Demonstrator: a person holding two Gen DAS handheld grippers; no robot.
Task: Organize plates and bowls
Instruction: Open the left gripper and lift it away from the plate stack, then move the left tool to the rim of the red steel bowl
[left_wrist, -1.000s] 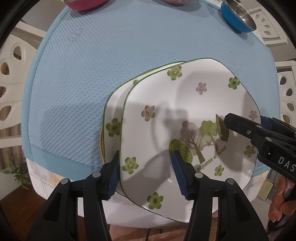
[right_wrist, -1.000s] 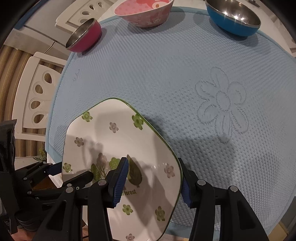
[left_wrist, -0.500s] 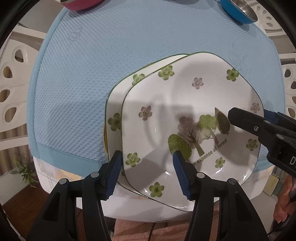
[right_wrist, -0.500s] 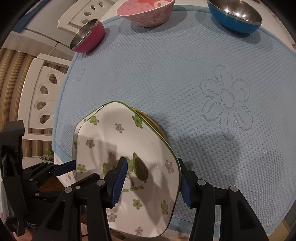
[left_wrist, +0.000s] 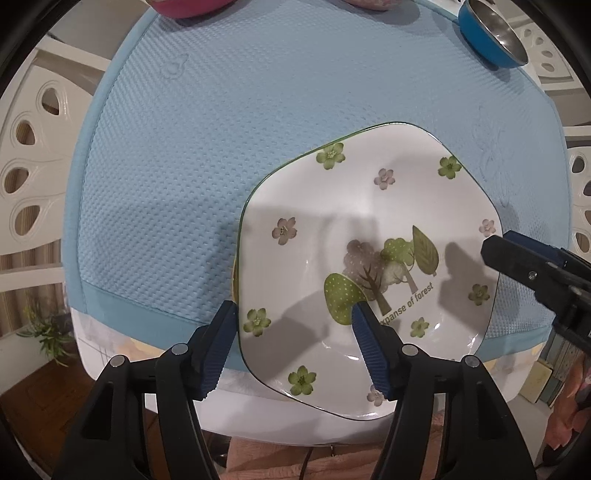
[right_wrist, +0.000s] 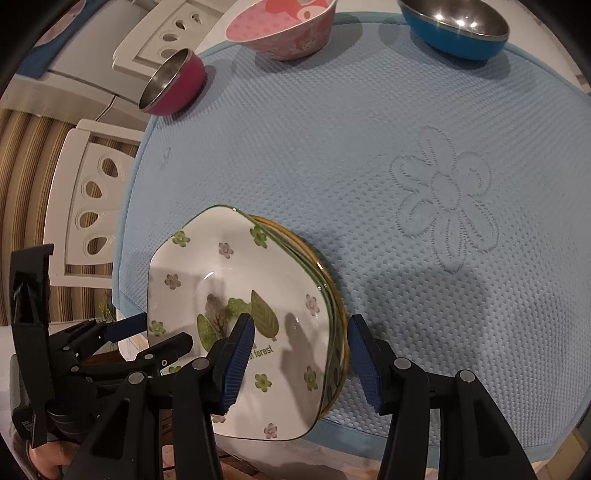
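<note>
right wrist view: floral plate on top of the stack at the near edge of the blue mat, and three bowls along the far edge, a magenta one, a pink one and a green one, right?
Nearly. The third bowl is blue, not green. The right wrist view shows it at the far edge of the blue mat with the magenta bowl and the pink bowl. The floral plate does top the stack at the near edge.

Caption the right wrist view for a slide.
Right gripper straddles the white floral plate's edge atop stacked plates on a blue quilted mat.
</note>
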